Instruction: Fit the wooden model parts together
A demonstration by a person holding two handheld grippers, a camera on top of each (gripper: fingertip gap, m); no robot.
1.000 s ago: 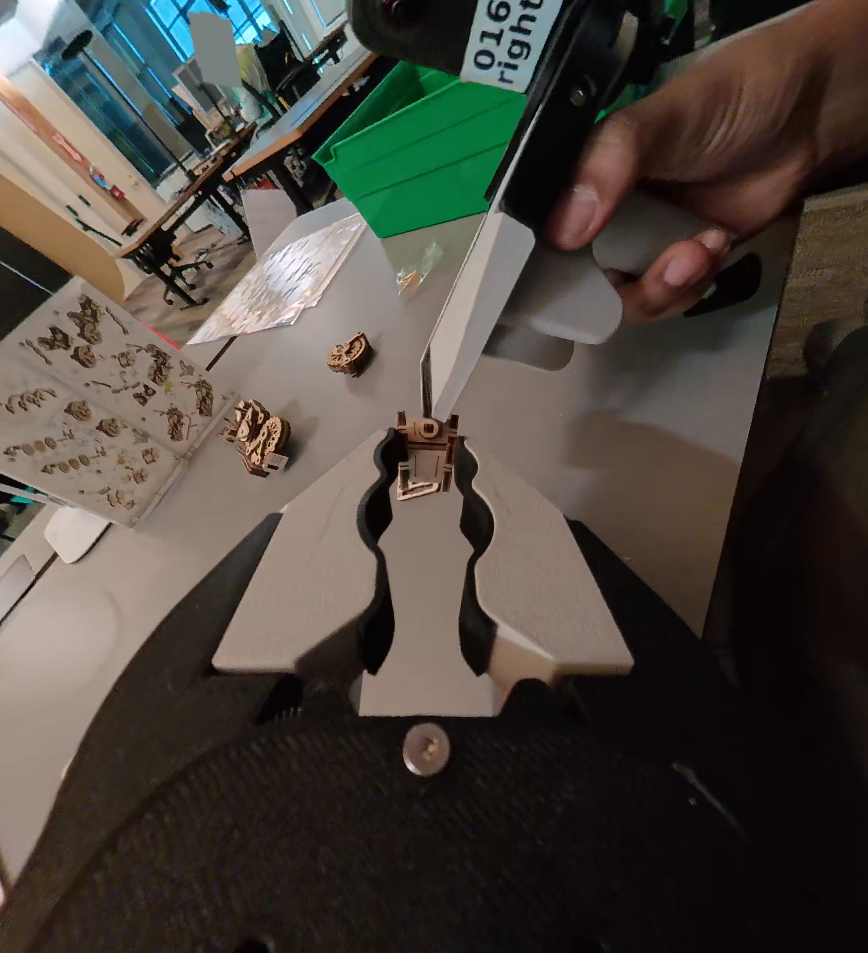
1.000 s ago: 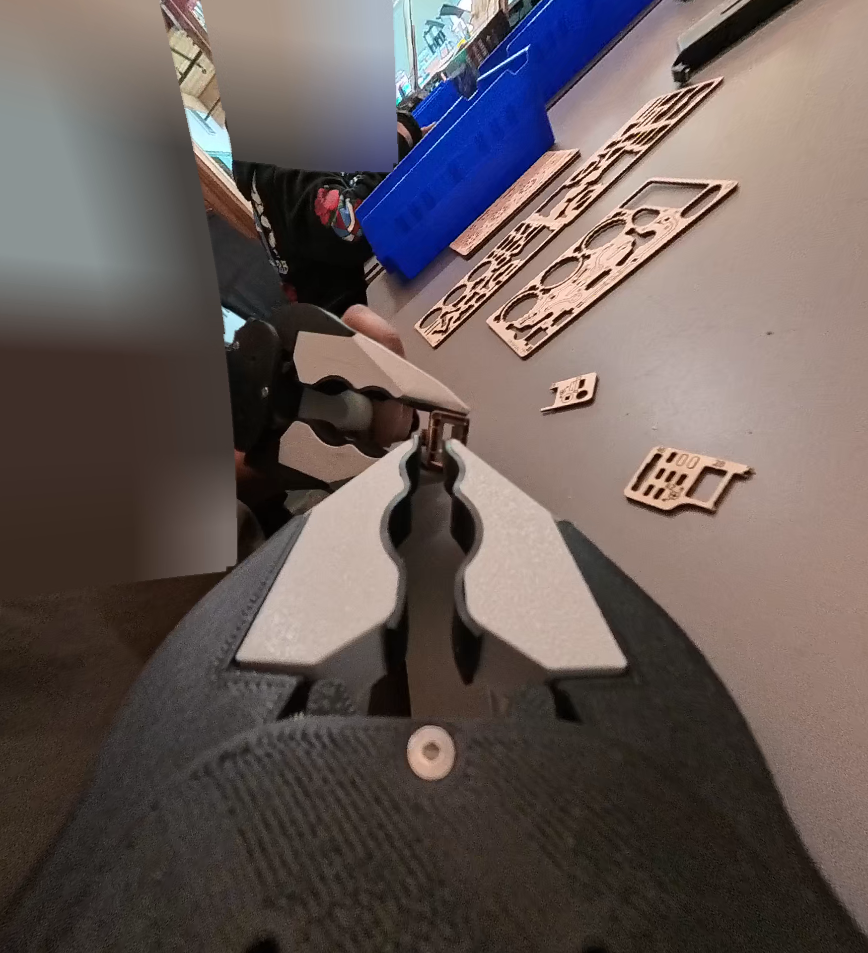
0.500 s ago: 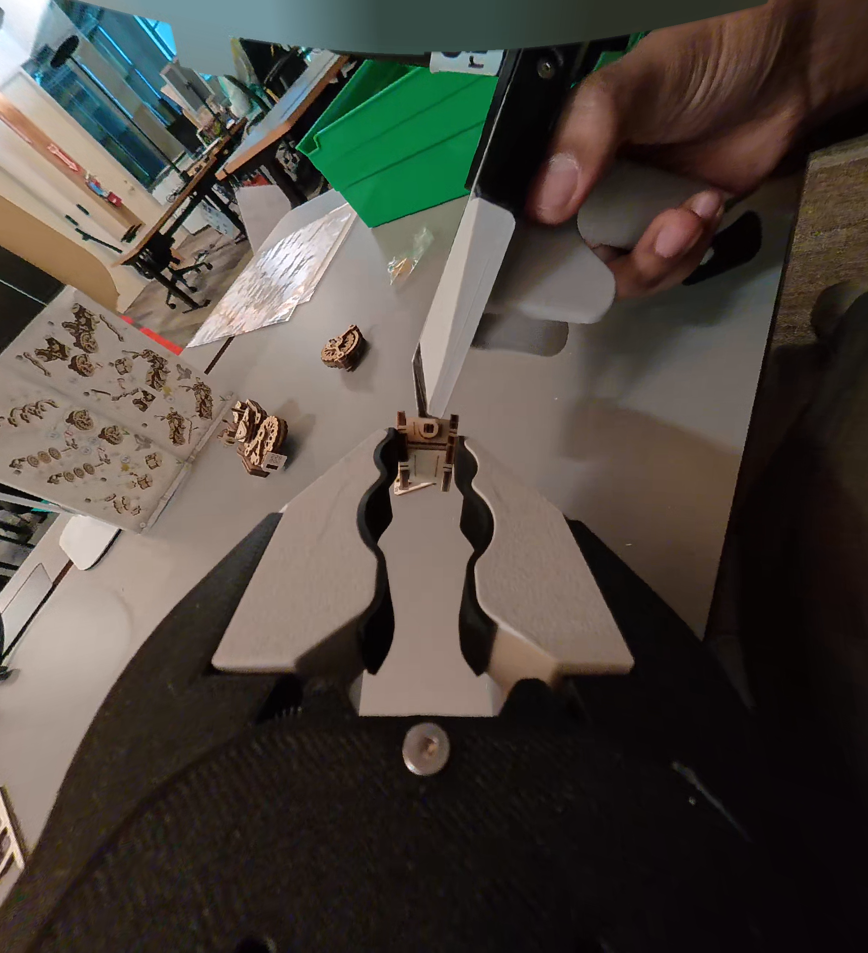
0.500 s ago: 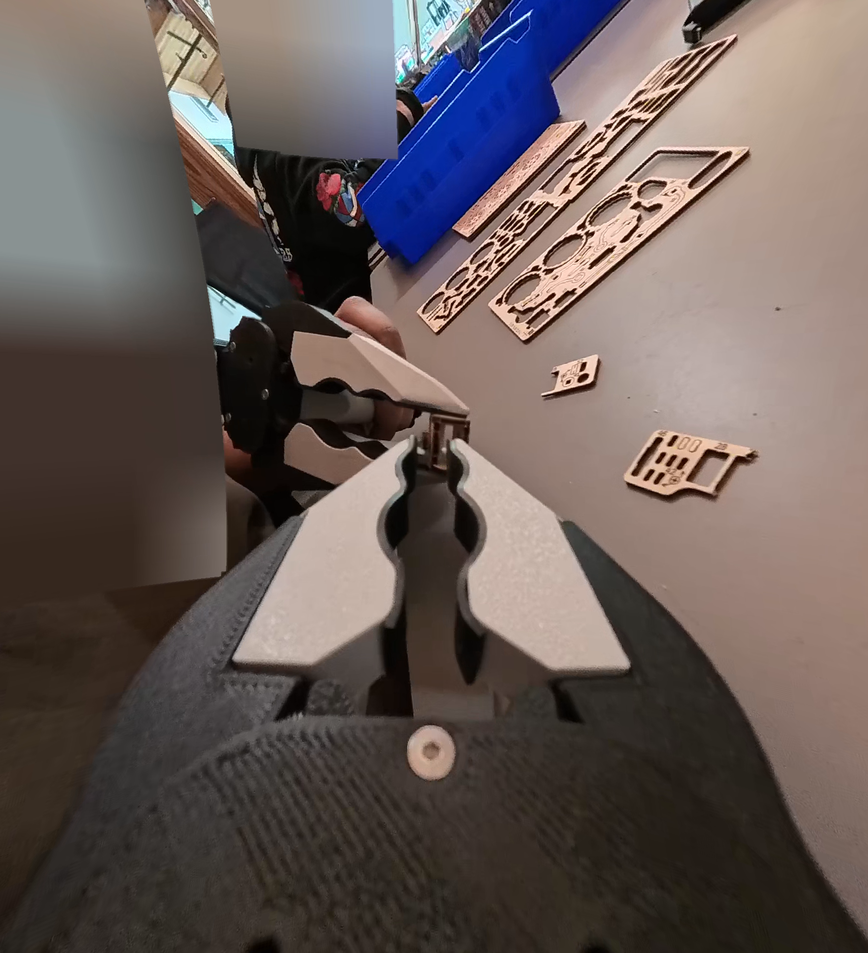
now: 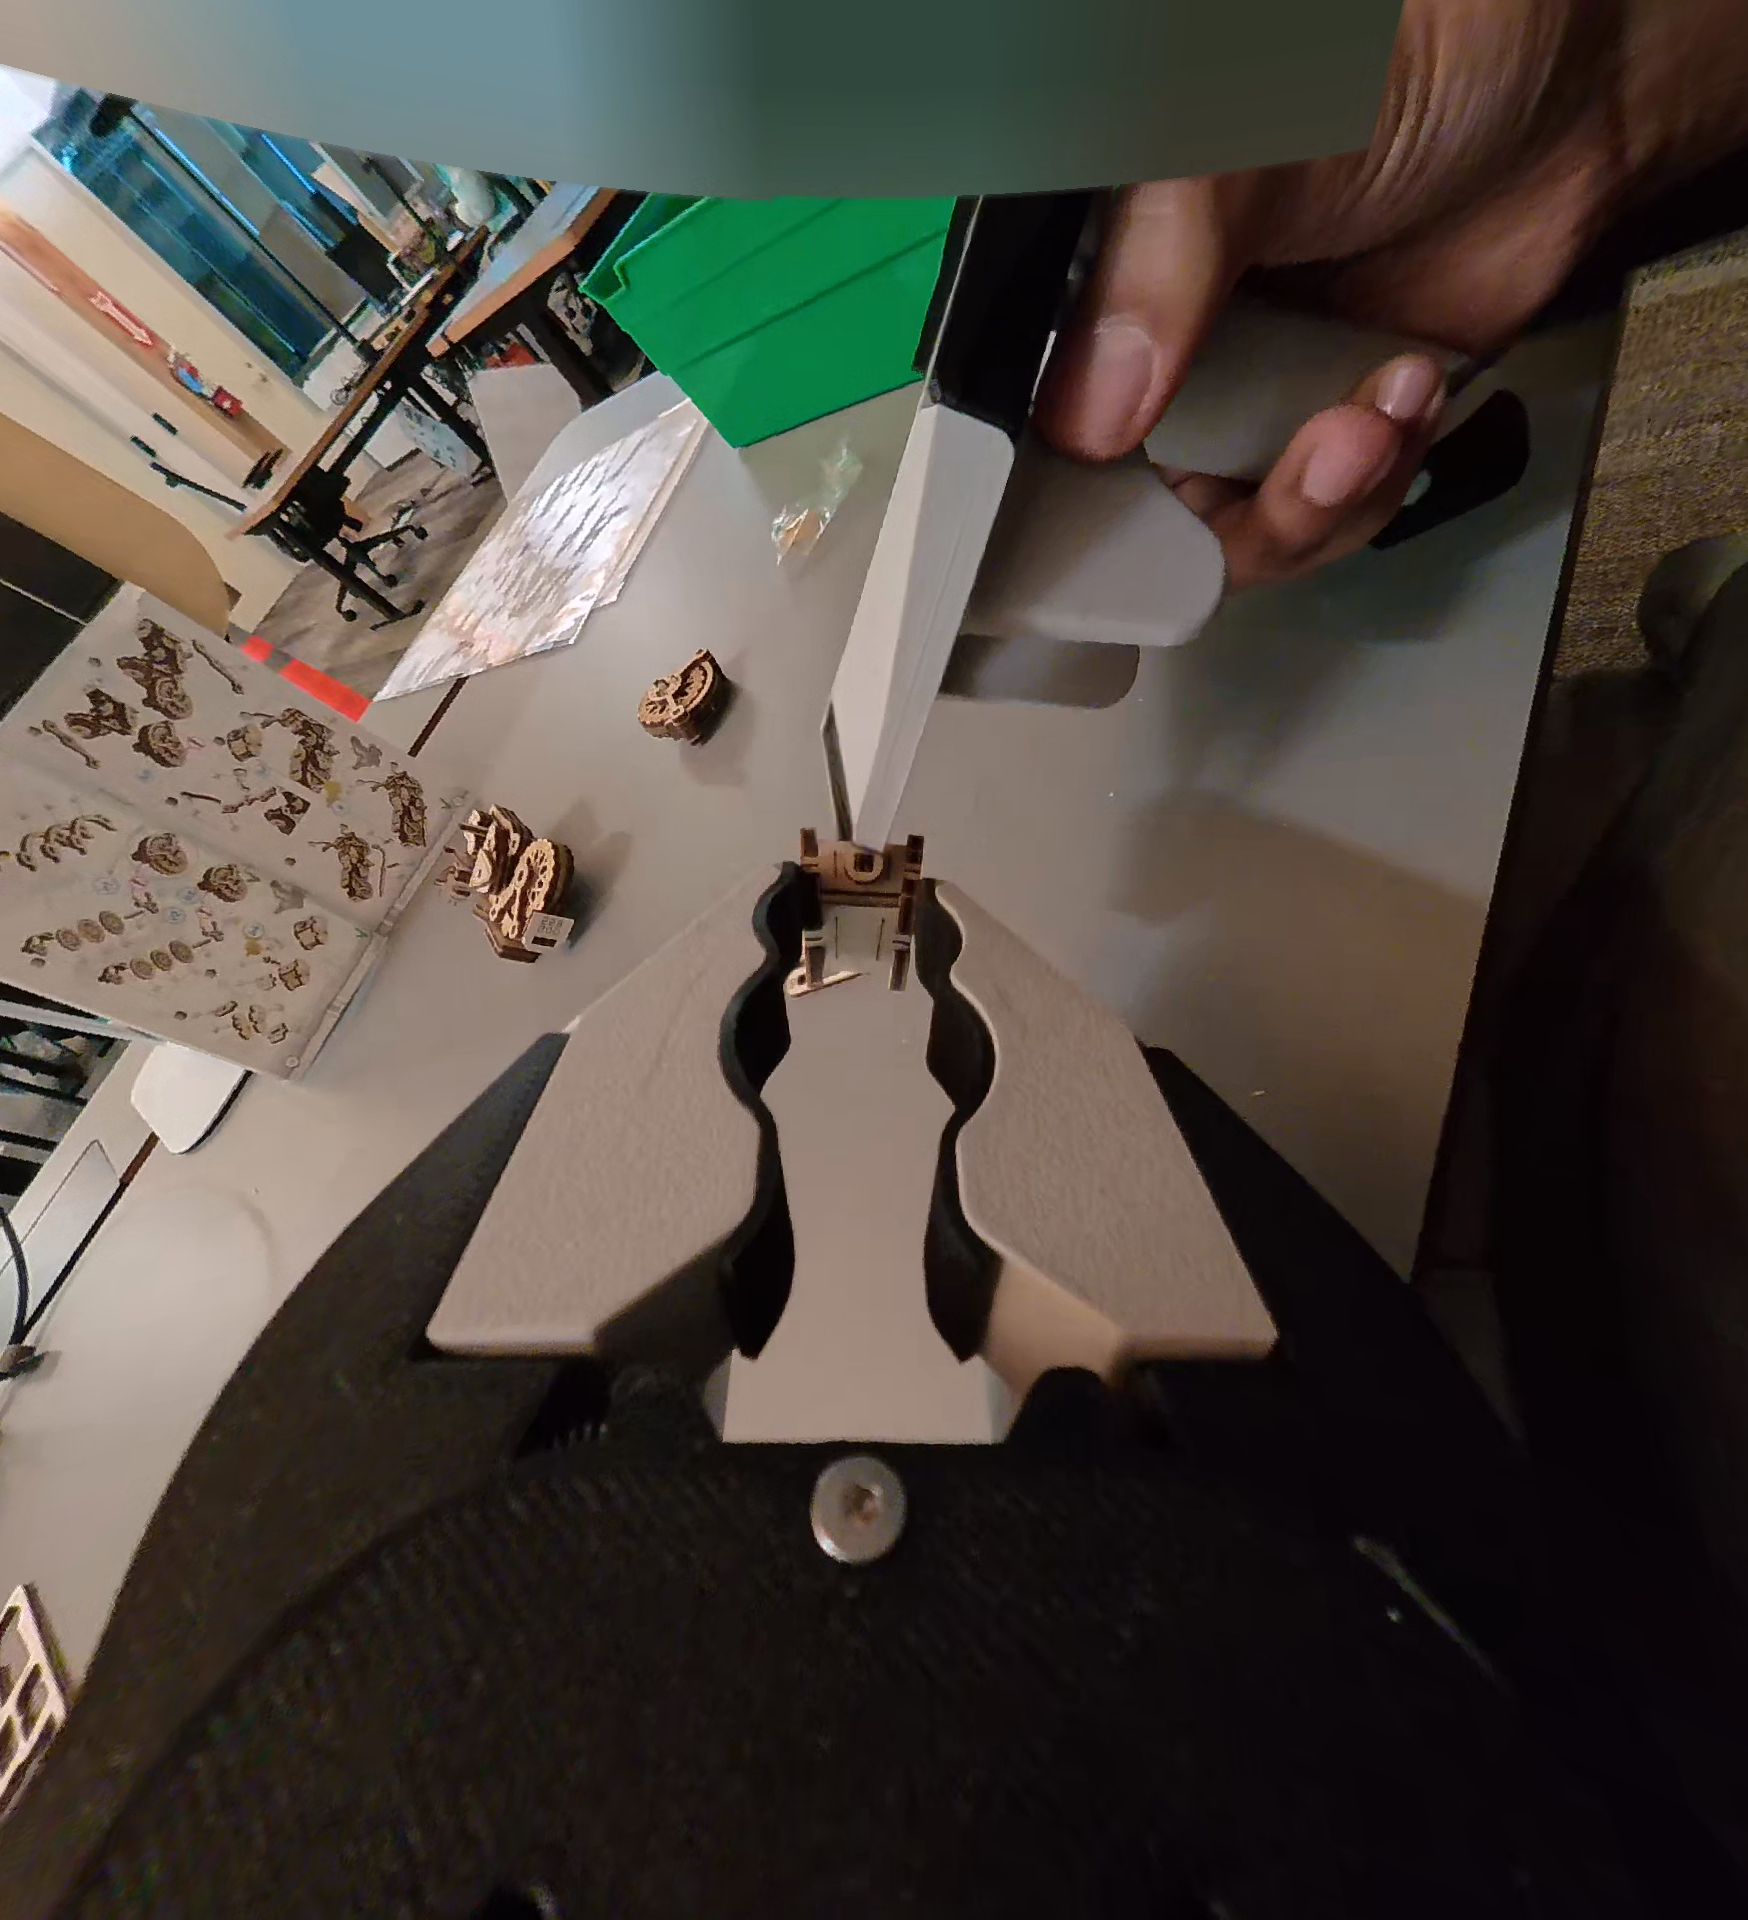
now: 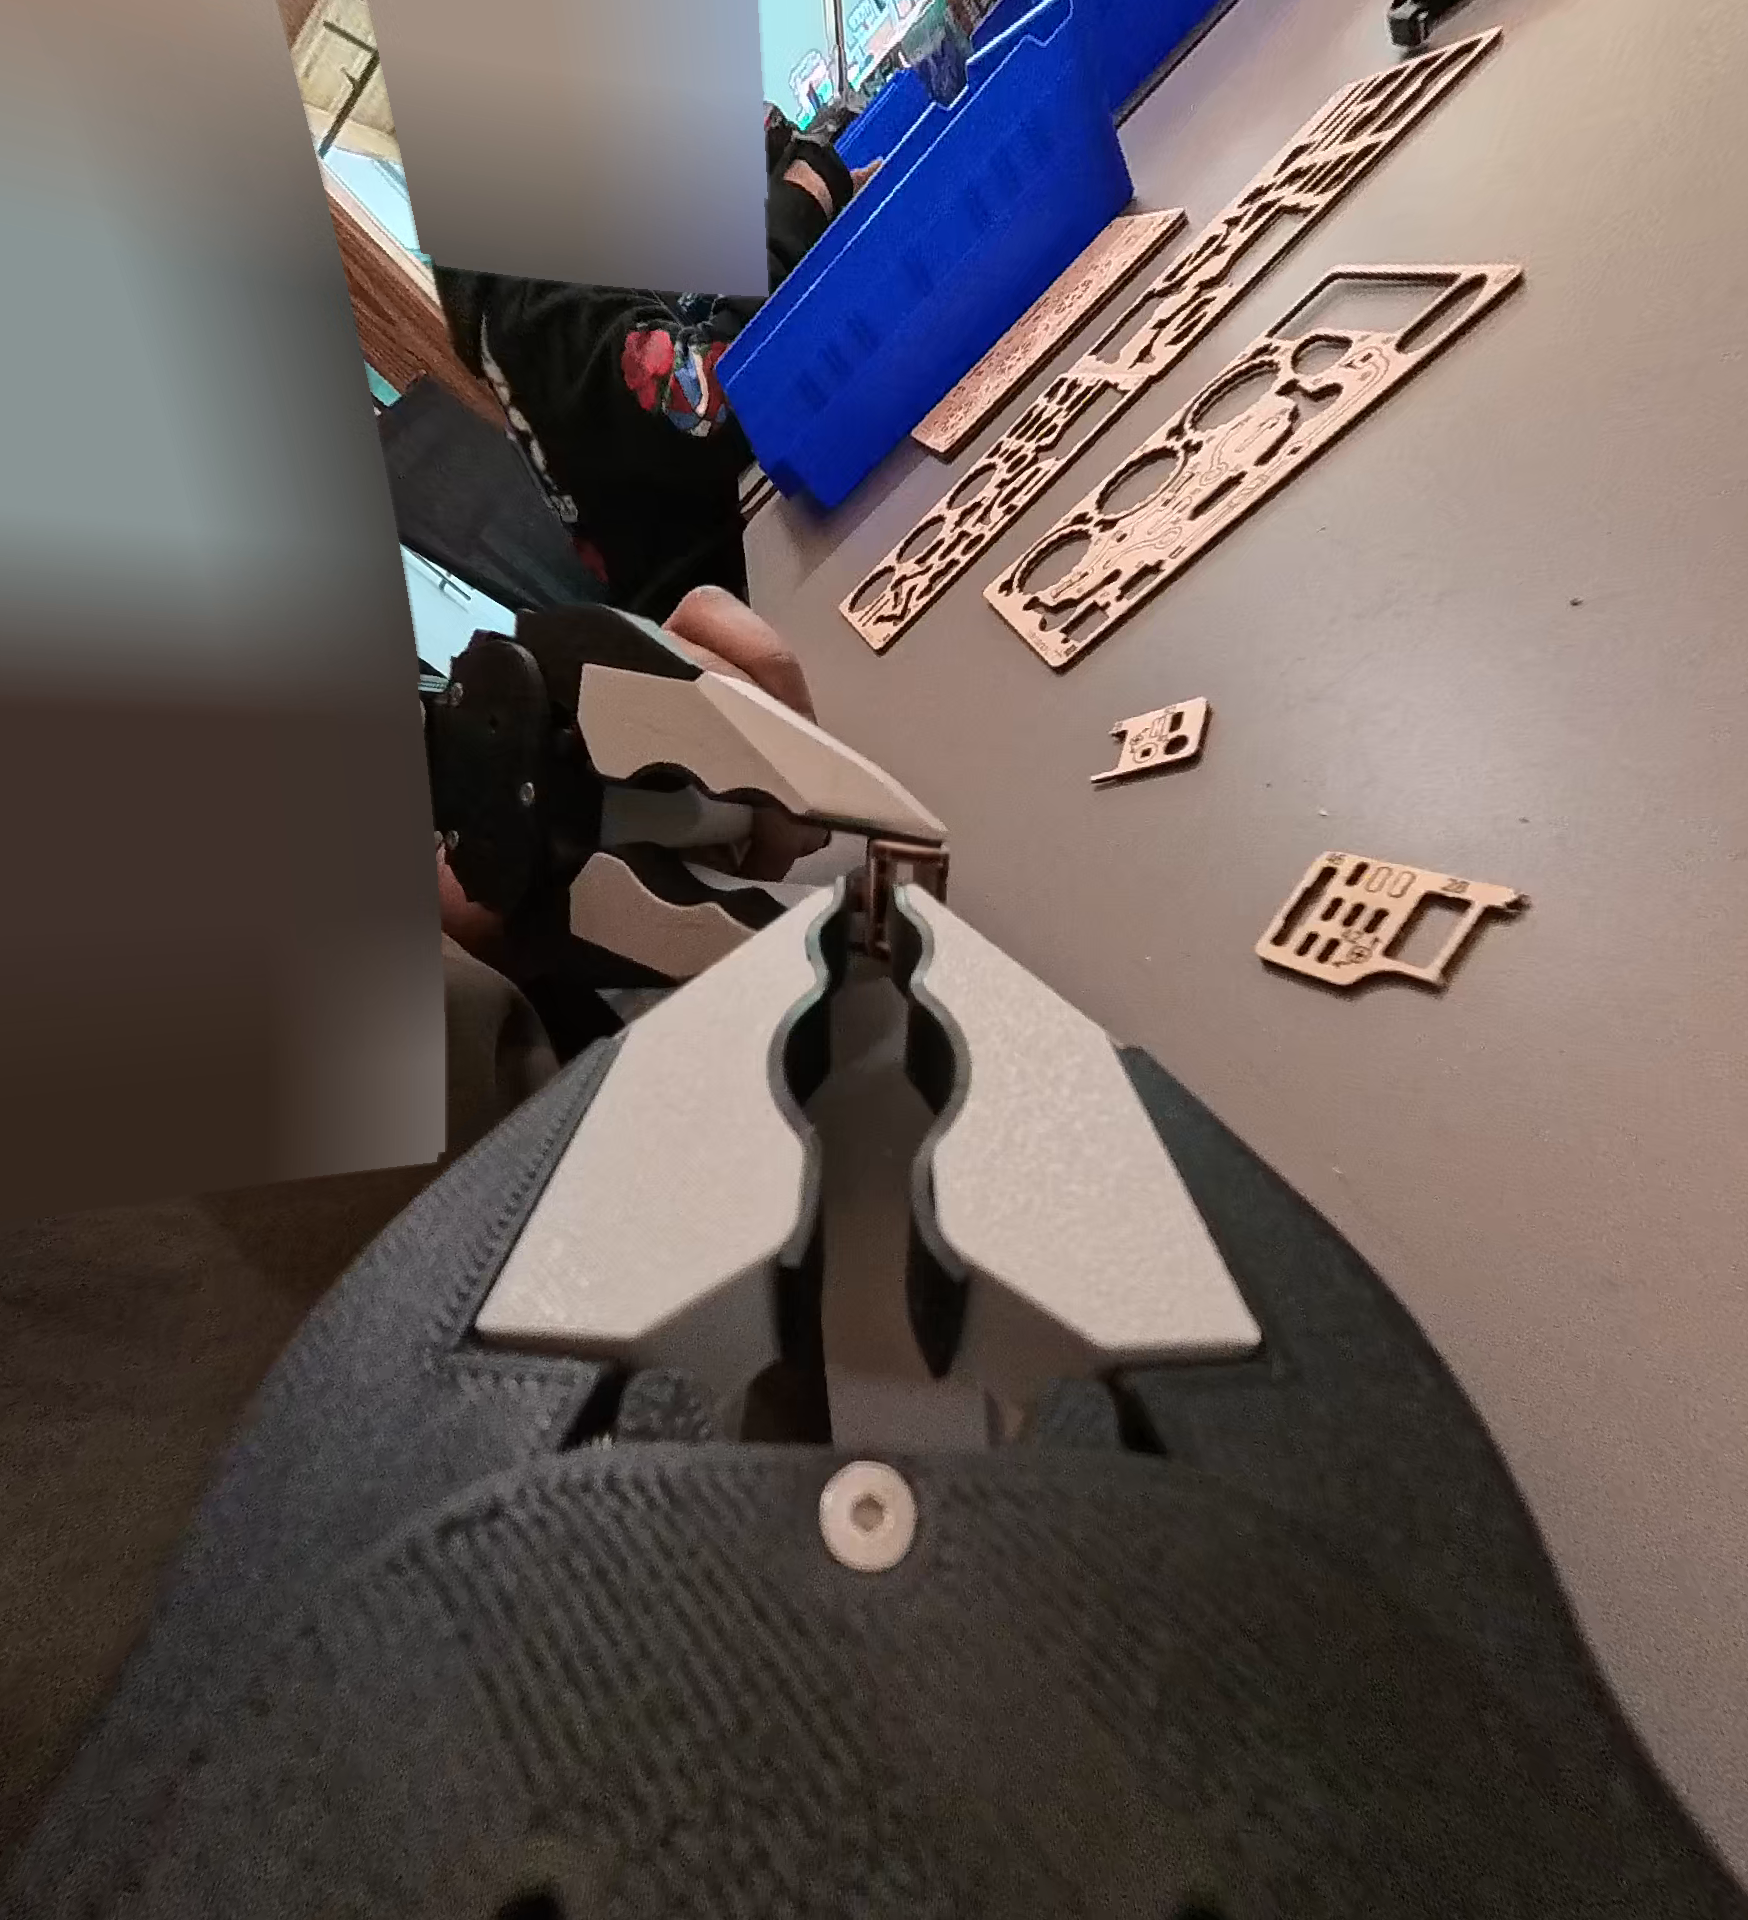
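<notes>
My left gripper (image 5: 859, 904) is shut on a small wooden model assembly (image 5: 854, 930), held by its two sides just above the grey table (image 5: 1265, 935). My right gripper (image 5: 862, 816) comes down from above, held by a hand, with its tips on the assembly's top edge. In the right wrist view my right gripper (image 6: 875, 906) is nearly closed, pinching the edge of the assembly (image 6: 917, 868). The left gripper's upper finger (image 6: 745, 748) lies over the assembly from the left.
In the left wrist view there are two built wooden sub-assemblies (image 5: 522, 883) (image 5: 683, 696), an instruction sheet (image 5: 143, 831), a small plastic bag (image 5: 813, 509) and a green bin (image 5: 776, 301). In the right wrist view there are punched wooden sheets (image 6: 1254, 457), two loose flat parts (image 6: 1161, 732) (image 6: 1369, 925) and a blue bin (image 6: 911, 281). Left and right tips are no more than a few centimetres apart.
Both grippers keep their hold on the assembly. The right gripper's body has risen a little out of the top of the left wrist view. The parts on the table have not moved.
</notes>
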